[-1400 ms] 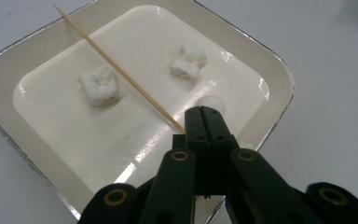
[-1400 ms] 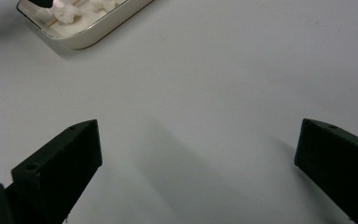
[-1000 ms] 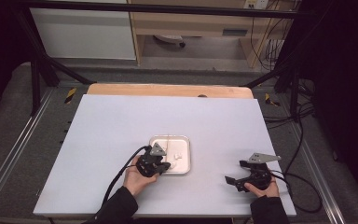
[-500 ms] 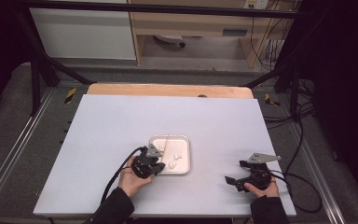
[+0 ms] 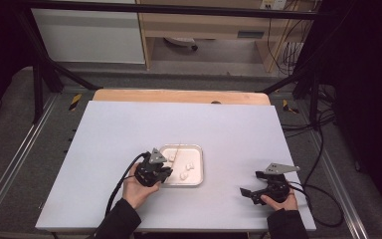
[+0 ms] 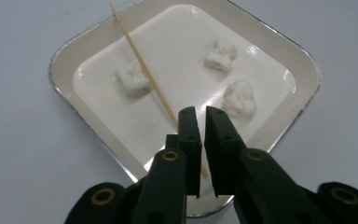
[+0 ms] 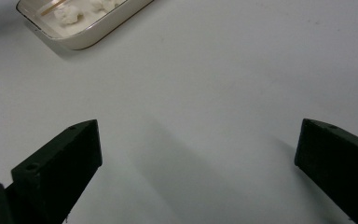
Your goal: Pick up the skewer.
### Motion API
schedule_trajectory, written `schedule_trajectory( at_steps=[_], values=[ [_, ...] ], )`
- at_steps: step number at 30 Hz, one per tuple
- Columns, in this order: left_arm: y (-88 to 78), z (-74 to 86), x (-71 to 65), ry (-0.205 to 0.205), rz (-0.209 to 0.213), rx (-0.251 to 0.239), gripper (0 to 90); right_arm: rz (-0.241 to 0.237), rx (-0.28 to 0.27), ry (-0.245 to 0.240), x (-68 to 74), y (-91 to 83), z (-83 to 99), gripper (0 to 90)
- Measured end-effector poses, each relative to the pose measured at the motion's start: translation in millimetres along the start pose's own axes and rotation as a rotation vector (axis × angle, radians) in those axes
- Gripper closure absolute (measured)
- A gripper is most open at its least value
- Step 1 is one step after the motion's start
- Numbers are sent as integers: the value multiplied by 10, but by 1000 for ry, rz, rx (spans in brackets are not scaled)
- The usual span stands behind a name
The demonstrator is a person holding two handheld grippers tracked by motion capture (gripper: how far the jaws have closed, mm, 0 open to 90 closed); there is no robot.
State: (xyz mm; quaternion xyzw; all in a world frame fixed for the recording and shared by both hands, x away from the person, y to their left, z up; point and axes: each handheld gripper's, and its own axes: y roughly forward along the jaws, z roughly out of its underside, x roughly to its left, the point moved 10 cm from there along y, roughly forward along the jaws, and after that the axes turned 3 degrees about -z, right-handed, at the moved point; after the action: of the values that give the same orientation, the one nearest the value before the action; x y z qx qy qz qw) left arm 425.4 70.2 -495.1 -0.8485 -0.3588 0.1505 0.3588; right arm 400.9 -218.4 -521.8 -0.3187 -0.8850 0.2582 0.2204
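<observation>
Left hand (image 5: 138, 188) enters from the bottom edge, forearm in a dark sleeve, holding the left gripper (image 6: 201, 122) at the near left corner of the white tray (image 5: 198, 175). Its jaws reach over the tray rim, nearly closed, a narrow gap between them; nothing seen clamped. Right hand (image 5: 278, 200) holds the right gripper (image 5: 245, 192) well apart from the tray, to its right and nearer the person. Its jaws stand wide apart, low over the table surface, pointing left toward the tray, gripping nothing.

Looks like a lab/test rig: white table (image 5: 129, 129) inside black metal frame (image 5: 40, 74) (loose cables (image 5: 323, 144) at the side).
</observation>
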Motion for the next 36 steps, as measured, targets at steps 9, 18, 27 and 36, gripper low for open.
schedule_trajectory(
  at_steps=[9,18,27,36],
  values=[
    [146,-89,131,-113,-84,9,623,-2,0,1,2,1,0,11],
    [281,-72,134,-140,-134,37,713,-6,-1,4,9,-4,-1,11],
    [321,-41,112,-156,-158,38,782,-5,-1,4,9,-5,-1,11],
    [322,-33,104,-184,-202,22,861,-6,-3,5,12,-4,-4,11]
  ],
)
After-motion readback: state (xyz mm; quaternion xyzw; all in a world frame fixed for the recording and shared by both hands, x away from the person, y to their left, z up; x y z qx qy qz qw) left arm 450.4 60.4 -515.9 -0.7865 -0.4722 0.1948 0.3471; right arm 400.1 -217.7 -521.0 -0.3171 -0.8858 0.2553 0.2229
